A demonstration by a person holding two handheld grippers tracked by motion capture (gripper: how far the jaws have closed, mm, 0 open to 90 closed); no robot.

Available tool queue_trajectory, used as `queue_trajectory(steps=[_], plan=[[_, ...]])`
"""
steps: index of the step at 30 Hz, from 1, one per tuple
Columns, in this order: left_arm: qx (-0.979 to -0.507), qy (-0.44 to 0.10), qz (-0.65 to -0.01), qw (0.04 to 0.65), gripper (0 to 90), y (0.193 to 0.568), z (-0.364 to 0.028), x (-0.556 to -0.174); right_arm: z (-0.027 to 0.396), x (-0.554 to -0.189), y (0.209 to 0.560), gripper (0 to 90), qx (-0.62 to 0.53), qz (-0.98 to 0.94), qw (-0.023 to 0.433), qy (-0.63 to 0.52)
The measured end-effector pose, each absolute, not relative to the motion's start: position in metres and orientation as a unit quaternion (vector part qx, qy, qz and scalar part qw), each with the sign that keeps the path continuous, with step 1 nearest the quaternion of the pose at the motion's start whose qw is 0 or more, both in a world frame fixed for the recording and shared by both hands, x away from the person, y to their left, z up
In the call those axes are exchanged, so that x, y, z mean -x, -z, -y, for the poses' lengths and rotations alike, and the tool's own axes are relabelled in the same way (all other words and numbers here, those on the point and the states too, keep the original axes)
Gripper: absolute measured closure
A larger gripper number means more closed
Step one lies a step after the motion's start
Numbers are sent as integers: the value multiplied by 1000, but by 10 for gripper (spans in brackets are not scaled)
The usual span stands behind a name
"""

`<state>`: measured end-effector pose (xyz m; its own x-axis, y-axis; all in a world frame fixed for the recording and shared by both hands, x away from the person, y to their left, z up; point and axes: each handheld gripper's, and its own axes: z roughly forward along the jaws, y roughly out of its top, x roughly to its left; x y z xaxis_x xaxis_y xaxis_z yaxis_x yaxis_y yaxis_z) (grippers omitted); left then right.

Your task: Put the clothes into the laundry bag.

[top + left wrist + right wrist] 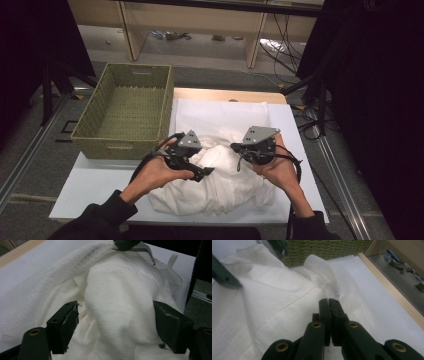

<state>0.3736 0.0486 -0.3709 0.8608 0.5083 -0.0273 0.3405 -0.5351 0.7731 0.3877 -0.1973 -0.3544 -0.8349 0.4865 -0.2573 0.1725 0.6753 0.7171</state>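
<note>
A crumpled white cloth [220,170] lies in a loose heap on the white-covered desk [90,187], toward the person's side and a little right of the middle, with a flatter stretch of it spread toward the far edge. The left tool [202,173] sits at the heap's left flank, angled toward the centre, and its jaws stand wide apart; in the left gripper view a rounded hump of the cloth [117,302] bulges up between them, and neither pad presses on it, so this tool is released. The right tool [239,149] rests at the heap's upper right, facing the left one across the bunched fabric. In the right gripper view its jaws are clenched flat against each other, tips low over the cloth [272,290]; whether a thin fold is pinched between them I cannot tell. A woven green basket [127,107] stands on the desk's far left corner, just beside the spread cloth.
</note>
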Motion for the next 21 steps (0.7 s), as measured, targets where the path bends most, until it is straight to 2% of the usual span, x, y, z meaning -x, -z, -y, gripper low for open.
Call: queue_trajectory(steps=[3,5,7,9,11,12,13,14,16,21], plan=[[-880,-108,-244,393,209,378,-53,-385,195,-387,354,900,-185,-888,221,-358],[-886,-111,-258,369,163,392,-48,-395,195,-387,354,900,-180,-889,223,-356],[-896,-87,-271,342,114,416,-41,-421,192,-385,353,900,-186,-889,223,-355],[-898,-75,-284,328,0,423,-42,-433,192,-385,353,900,-182,-890,225,-353],[-891,-28,-314,327,27,435,-44,-449,191,-385,355,900,-181,-892,221,-350],[-890,-1,-304,341,27,439,-44,-453,191,-385,355,900,-181,-892,221,-350],[-878,35,-292,377,421,441,-43,-453,190,-385,357,900,-183,-893,220,-347],[-873,44,-283,395,421,442,-42,-451,190,-385,357,900,-183,-893,220,-347],[-873,41,-274,401,643,439,-36,-441,190,-387,358,900,-185,-894,218,-346],[-883,16,-228,410,700,422,-2,-403,188,-387,356,900,-178,-892,225,-348]])
